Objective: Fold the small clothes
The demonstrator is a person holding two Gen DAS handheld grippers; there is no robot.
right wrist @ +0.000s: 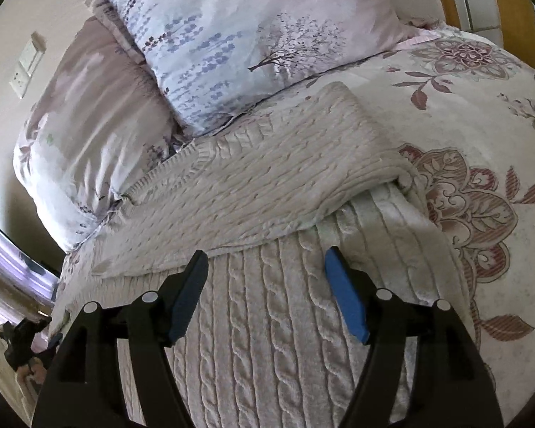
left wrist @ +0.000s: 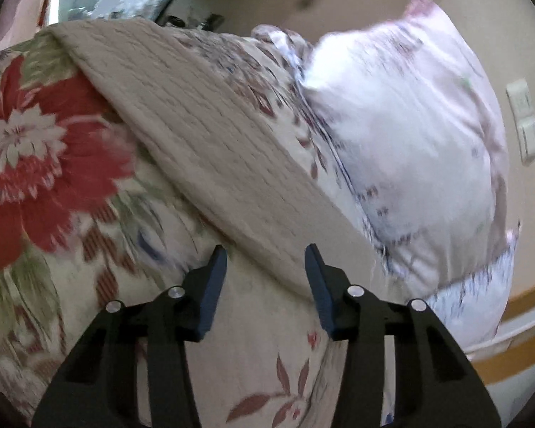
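1. The left gripper (left wrist: 265,260) is seen at the bottom centre of the left wrist view, its blue-padded jaws held apart with nothing clamped between them; only bedding lies beyond the gap.
2. The right gripper (right wrist: 267,264) is seen at the bottom centre of the right wrist view, its jaws spread wider and likewise empty.
3. The sweater (right wrist: 267,185), a cream cable-knit, is laid on the floral quilt (right wrist: 481,114); in the right wrist view it fills the centre and lower centre of the frame, with one part folded across the rest.
4. The folded edge is found just above the right gripper's fingertips, and the cabled lower part is seen between and below the jaws.
5. In the left wrist view the sweater (left wrist: 203,135) runs as a band from upper left to lower centre, its lower edge ending just above the left gripper.
6. A big red flower on the quilt (left wrist: 35,164) is seen at the left of that blurred view.
7. Two pillows (right wrist: 232,35) are set at the top of the right wrist view, the nearer one touching the sweater's far edge.
8. A wall switch (right wrist: 26,67) is placed at the upper left.
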